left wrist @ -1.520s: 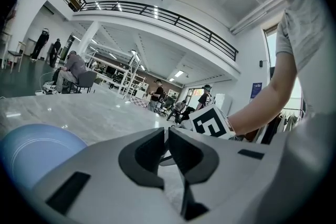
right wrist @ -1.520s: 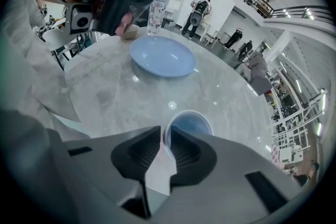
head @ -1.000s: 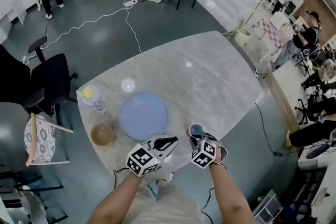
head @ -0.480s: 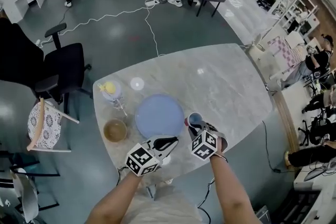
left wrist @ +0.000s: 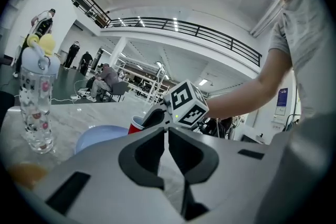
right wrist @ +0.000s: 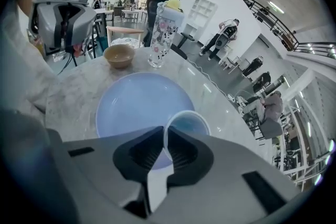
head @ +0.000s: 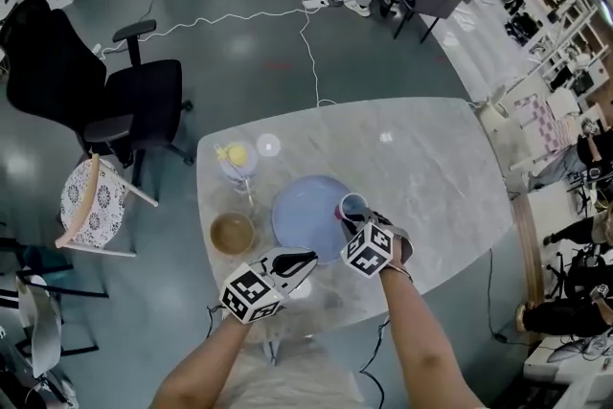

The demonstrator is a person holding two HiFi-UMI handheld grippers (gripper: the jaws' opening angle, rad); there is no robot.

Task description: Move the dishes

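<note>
Right tool (head: 357, 221) pinching rim of red cup (head: 353, 205), holding it at right edge of blue plate (head: 305, 217). Left tool (head: 308, 258) closed and empty, hovering on near side of plate. Brown bowl (head: 232, 232) and water bottle (head: 237, 160) sitting left of plate on tabletop (head: 431, 168), apparently untouched. Task looking barely begun.

The left gripper (head: 307, 257) and right gripper (head: 352, 223) had pale grey bodies with dark, ribbed pads (right wrist: 180, 155). Each carried a cube (head: 251, 292) of black-and-white square markers. The person wore a light grey short sleeve (left wrist: 302, 18), with the forearms bare.

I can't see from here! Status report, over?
Left gripper shut, empty. Right gripper pinching red cup rim, at blue plate edge. Bowl, bottle off aside.
</note>
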